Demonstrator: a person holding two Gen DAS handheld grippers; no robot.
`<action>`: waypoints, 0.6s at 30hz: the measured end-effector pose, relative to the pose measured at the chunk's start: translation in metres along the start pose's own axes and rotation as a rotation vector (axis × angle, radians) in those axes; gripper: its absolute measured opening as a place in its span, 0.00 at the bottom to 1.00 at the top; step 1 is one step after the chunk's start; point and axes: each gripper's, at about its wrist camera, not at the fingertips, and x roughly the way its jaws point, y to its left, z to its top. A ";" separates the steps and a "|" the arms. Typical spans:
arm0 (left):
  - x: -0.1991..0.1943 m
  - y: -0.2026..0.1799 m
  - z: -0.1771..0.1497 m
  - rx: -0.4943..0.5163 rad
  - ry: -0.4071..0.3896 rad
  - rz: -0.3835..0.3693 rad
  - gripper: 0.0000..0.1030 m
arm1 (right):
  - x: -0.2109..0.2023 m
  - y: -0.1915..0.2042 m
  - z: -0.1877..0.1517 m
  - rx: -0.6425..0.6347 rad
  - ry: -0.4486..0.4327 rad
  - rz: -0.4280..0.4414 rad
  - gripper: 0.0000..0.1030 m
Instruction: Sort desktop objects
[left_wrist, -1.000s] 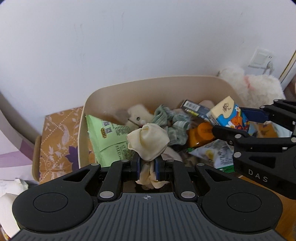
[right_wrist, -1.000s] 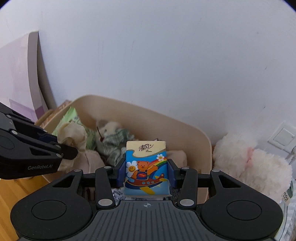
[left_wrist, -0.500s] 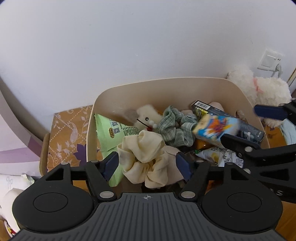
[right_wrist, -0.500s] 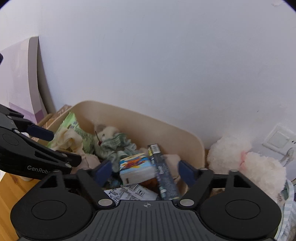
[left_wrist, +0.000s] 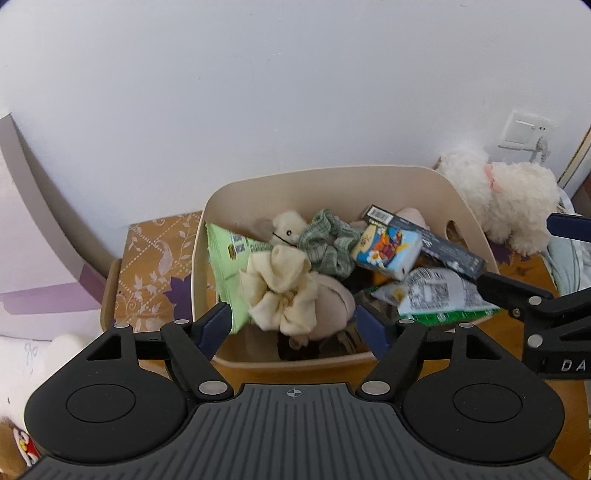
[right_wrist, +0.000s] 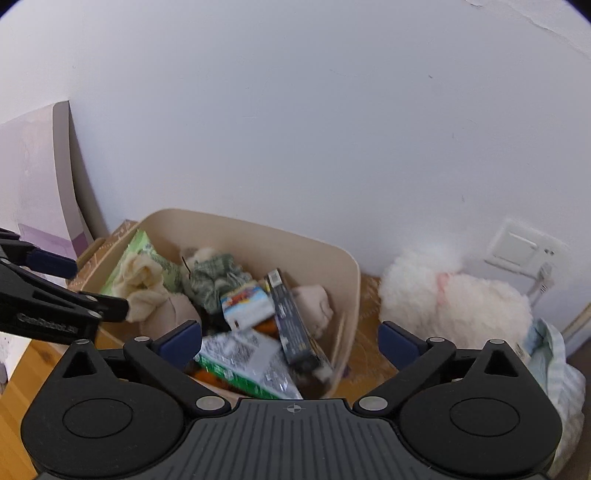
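Left wrist view: left gripper (left_wrist: 293, 326) gapes wide, empty, above the cream scrunchie (left_wrist: 280, 291) lying mid-frame in the beige bin (left_wrist: 461, 199). Soft, light; pinch its bunched folds. Right gripper (right_wrist: 290, 338), equally spread, holds nothing over the tissue pack (right_wrist: 245, 304).

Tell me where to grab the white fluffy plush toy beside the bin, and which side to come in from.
Grip the white fluffy plush toy across its rounded body, coming down from above and the front. It sits outside the beige bin, to its right, with the wall close behind, so the rear looks blocked. The right gripper, jaws wide open, is nearer; the soft pile should compress, so close well into it.
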 end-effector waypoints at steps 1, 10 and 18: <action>-0.004 -0.001 -0.003 -0.001 -0.003 -0.003 0.74 | -0.004 -0.002 -0.003 0.002 0.001 -0.001 1.00; -0.040 -0.005 -0.033 0.003 -0.019 0.021 0.74 | -0.037 -0.004 -0.028 0.054 0.067 0.014 1.00; -0.087 -0.005 -0.058 -0.006 -0.080 0.054 0.74 | -0.085 -0.002 -0.049 0.039 0.033 0.015 1.00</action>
